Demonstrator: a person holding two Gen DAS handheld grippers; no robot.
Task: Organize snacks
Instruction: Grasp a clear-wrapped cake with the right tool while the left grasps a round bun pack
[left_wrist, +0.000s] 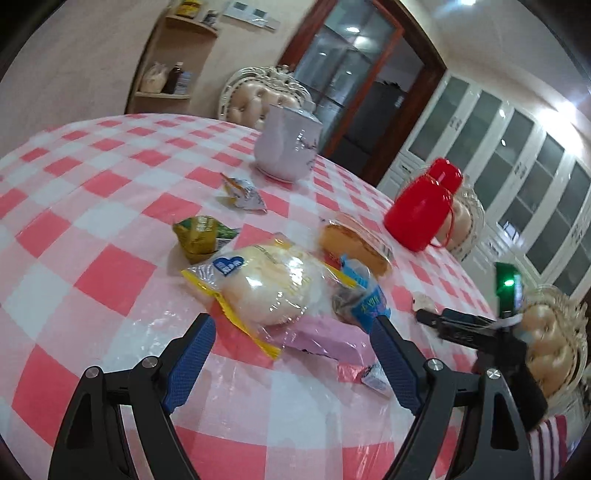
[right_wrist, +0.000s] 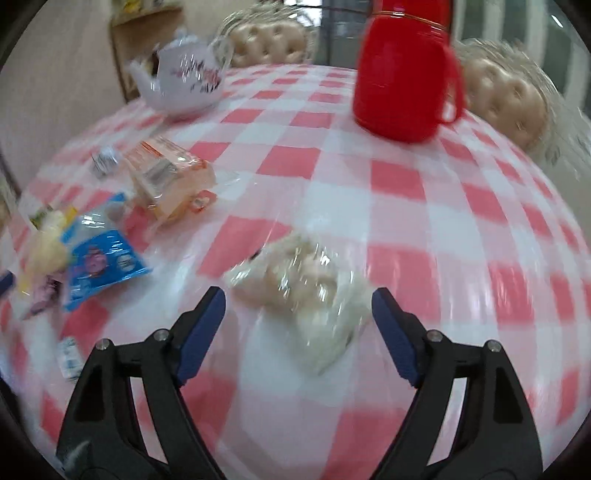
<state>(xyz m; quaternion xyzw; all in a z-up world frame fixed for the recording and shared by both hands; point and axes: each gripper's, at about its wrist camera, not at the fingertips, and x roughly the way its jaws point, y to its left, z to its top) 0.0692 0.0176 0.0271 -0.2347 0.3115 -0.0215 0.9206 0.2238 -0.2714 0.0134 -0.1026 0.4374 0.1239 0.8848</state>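
My left gripper (left_wrist: 293, 323) is open above the checked table, just short of a white bun in a yellow-edged bag (left_wrist: 269, 284) that lies over a pink pack (left_wrist: 325, 341). A blue snack pack (left_wrist: 364, 301) touches its right finger. A golden cake pack (left_wrist: 356, 245), a green pouch (left_wrist: 201, 236) and a small silver pouch (left_wrist: 242, 194) lie beyond. My right gripper (right_wrist: 299, 295) is open, its fingers on either side of a clear bag of pale snacks (right_wrist: 306, 291). The blue pack (right_wrist: 101, 264) and an orange-trimmed clear pack (right_wrist: 168, 177) lie to its left.
A white teapot (left_wrist: 286, 146) stands at the far side and a red thermos jug (left_wrist: 424, 210) near the right edge. Padded chairs (left_wrist: 465, 218) ring the table. A small wrapped sweet (left_wrist: 373, 376) lies near my left gripper. The right gripper's body (left_wrist: 476, 328) shows at right.
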